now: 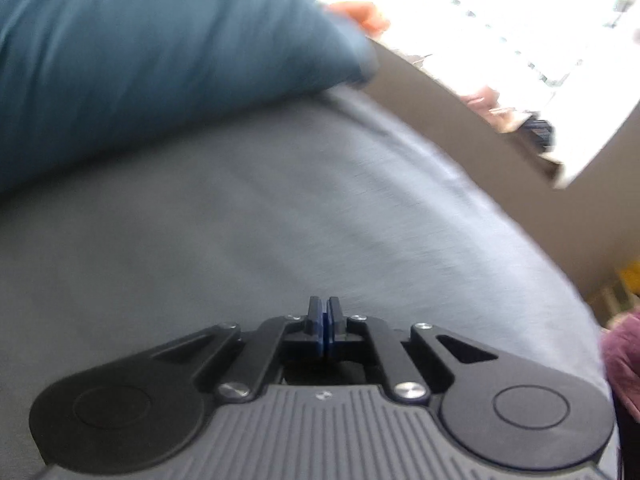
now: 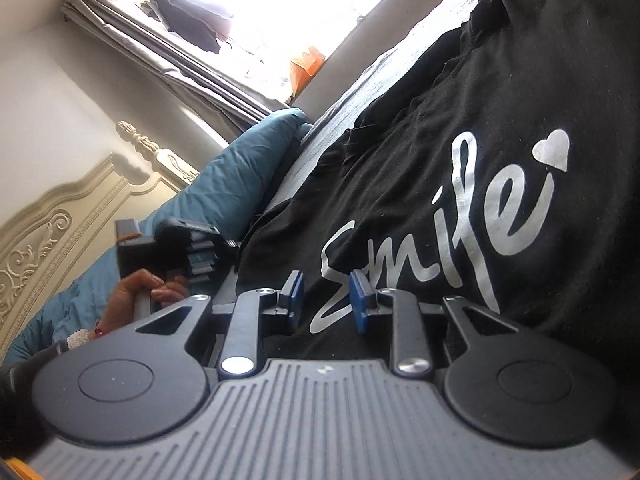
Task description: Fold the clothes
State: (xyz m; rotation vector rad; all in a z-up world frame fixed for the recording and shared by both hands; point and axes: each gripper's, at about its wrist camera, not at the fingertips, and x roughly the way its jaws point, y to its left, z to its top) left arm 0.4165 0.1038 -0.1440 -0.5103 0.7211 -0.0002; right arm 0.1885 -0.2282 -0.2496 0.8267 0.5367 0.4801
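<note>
Grey bedsheet (image 1: 280, 208) covers the bed, with a teal pillow (image 1: 140, 60) by the carved headboard (image 2: 60, 220) and a bright window (image 2: 240, 8) beyond. We find the black T-shirt (image 2: 460, 152), printed "Smile", spread on the sheet and rumpled at its far end. Our right gripper (image 2: 326, 300) hovers at the shirt's near edge, jaws partly spread and pinching nothing. Our left gripper (image 1: 323, 316) has its pads pressed together over bare sheet, holding no cloth. We judge the risk thus: a closed left claw cannot take its corner, so a one-sided lift would skew the fold.
</note>
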